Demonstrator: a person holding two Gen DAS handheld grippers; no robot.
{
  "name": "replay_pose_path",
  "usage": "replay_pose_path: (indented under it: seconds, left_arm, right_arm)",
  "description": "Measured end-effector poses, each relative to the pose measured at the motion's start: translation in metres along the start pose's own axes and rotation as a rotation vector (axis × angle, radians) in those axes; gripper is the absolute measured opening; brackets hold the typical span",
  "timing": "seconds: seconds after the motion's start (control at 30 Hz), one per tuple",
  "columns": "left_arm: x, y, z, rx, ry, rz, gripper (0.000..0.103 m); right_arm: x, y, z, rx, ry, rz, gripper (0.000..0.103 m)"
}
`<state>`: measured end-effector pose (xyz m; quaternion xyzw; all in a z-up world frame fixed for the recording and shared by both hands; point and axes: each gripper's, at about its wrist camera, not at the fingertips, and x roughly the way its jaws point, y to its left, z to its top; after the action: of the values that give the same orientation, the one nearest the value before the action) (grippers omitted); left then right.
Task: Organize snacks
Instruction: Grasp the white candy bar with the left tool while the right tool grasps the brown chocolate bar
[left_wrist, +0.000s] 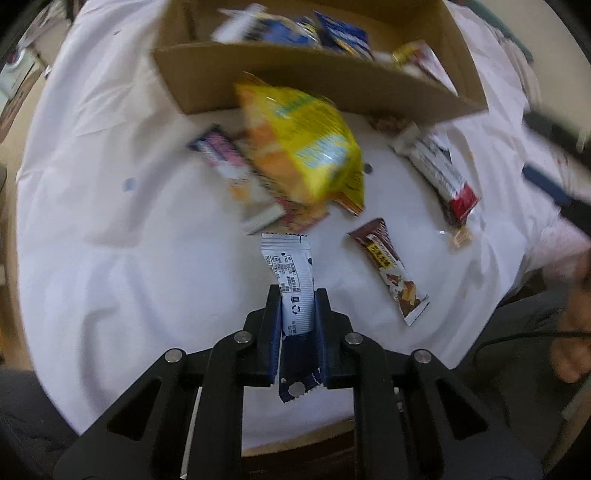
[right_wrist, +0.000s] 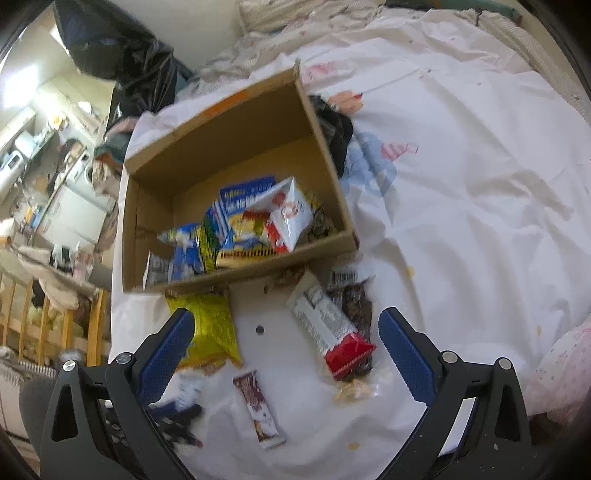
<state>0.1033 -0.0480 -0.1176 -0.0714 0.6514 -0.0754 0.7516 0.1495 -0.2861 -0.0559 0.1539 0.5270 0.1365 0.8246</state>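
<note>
My left gripper is shut on a white and blue snack bar, held above the white cloth. Ahead of it lie a yellow snack bag, a pink and white packet, a brown chocolate bar and a white and red bar. An open cardboard box behind them holds several snacks. My right gripper is open and empty above the cloth, in front of the box. Below it are the yellow bag, the white and red bar and the brown bar.
The white cloth covers a table with folds and stains. A dark cloth lies behind the box. A black bag and room clutter are at the far left. The right gripper's blue finger shows at the right edge of the left wrist view.
</note>
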Motion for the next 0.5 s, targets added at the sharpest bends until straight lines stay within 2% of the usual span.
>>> replay_pose_path:
  seconds: [0.1,0.17,0.23,0.27,0.33,0.5]
  left_arm:
    - [-0.022,0.016,0.005,-0.012,-0.043,0.017,0.013]
    - [-0.033,0.024,0.008,-0.018,-0.069,0.03,0.013]
    - [-0.04,0.032,0.011,-0.032,-0.08,0.037,0.014]
    - [-0.042,0.038,0.014,-0.049,-0.081,0.028,0.014]
    - [-0.044,0.042,0.012,-0.068,-0.092,0.023,0.014]
    - [-0.046,0.047,0.009,-0.087,-0.126,0.023,0.014]
  right_arm:
    - [0.015,0.016,-0.011,-0.085,0.089,0.001,0.094]
    - [0.025,0.028,-0.02,-0.15,0.144,0.003,0.081]
    - [0.034,0.038,-0.028,-0.213,0.174,-0.031,0.074]
    - [0.038,0.043,-0.032,-0.239,0.193,-0.04,0.066]
    - [0.05,0.052,-0.041,-0.285,0.248,-0.037,0.057]
    - [0.073,0.066,-0.062,-0.368,0.331,-0.062,0.053]
